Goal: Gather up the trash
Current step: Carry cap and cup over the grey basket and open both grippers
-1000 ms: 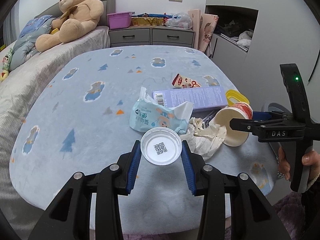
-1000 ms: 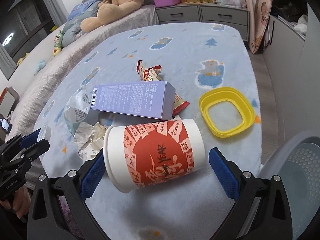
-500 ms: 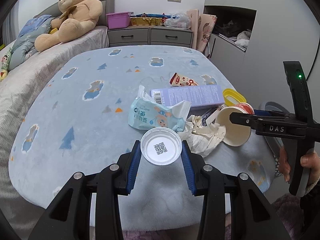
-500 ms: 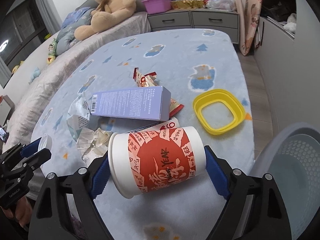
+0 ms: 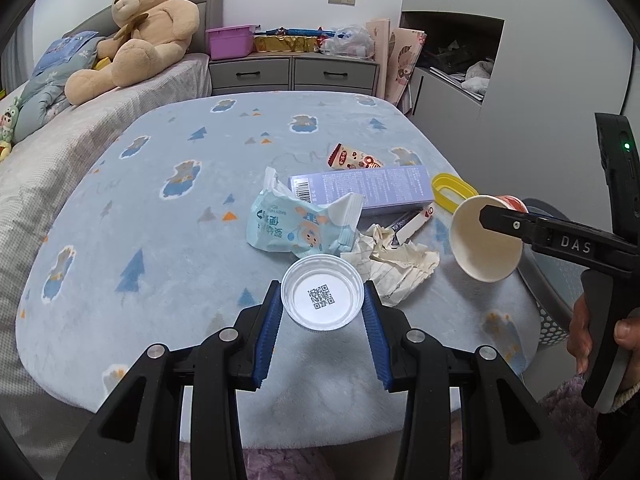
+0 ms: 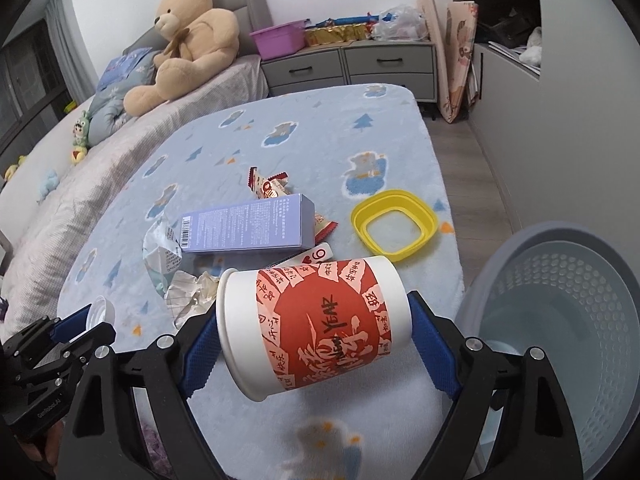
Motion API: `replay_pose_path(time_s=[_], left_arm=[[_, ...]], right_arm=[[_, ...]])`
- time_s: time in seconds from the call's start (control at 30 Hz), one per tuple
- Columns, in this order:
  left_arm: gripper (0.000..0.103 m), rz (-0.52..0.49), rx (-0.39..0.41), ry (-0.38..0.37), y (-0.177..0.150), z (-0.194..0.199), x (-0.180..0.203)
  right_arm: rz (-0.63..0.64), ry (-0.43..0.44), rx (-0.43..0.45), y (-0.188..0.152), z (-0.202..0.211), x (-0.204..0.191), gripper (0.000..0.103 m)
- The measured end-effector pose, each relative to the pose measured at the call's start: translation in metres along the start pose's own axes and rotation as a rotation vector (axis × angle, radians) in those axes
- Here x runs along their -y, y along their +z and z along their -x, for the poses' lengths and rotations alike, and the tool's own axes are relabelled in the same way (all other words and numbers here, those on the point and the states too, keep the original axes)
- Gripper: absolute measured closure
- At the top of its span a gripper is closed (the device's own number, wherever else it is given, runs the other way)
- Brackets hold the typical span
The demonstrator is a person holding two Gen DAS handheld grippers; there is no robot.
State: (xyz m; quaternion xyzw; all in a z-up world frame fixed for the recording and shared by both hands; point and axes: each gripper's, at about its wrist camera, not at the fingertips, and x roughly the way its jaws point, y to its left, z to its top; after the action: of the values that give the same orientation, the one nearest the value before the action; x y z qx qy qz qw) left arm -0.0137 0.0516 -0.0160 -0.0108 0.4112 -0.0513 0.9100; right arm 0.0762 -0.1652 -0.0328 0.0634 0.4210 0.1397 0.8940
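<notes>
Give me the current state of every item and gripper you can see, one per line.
Left gripper: shut on the white lid.
White lid: held, inside facing up.
Right gripper: shut on the paper cup.
Paper cup: held on its side, lifted off the blanket.
Trash basket: upright, beside the bed.
Purple box: lying flat.
Yellow ring: flat on the blanket.
Crumpled paper: on the blanket.
Wipes pack: torn open.

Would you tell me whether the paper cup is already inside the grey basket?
No, the paper cup is gripped sideways by the right gripper above the blanket, beside the grey basket.
</notes>
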Motion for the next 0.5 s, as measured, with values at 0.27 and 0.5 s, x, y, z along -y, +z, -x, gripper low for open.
replay_pose_path(time_s=[0.27,0.5], left_arm=[[0.064,-0.026,0.017,-0.003,0.003,0.005,0.014],[0.064,-0.059,0.015,-0.027,0.007,0.004,0.034]], right_arm=[[-0.051,0.003,0.015,-0.015,0.019,0.011,0.020],[-0.104,-0.017,0.032,-0.029,0.037,0.031,0.020]])
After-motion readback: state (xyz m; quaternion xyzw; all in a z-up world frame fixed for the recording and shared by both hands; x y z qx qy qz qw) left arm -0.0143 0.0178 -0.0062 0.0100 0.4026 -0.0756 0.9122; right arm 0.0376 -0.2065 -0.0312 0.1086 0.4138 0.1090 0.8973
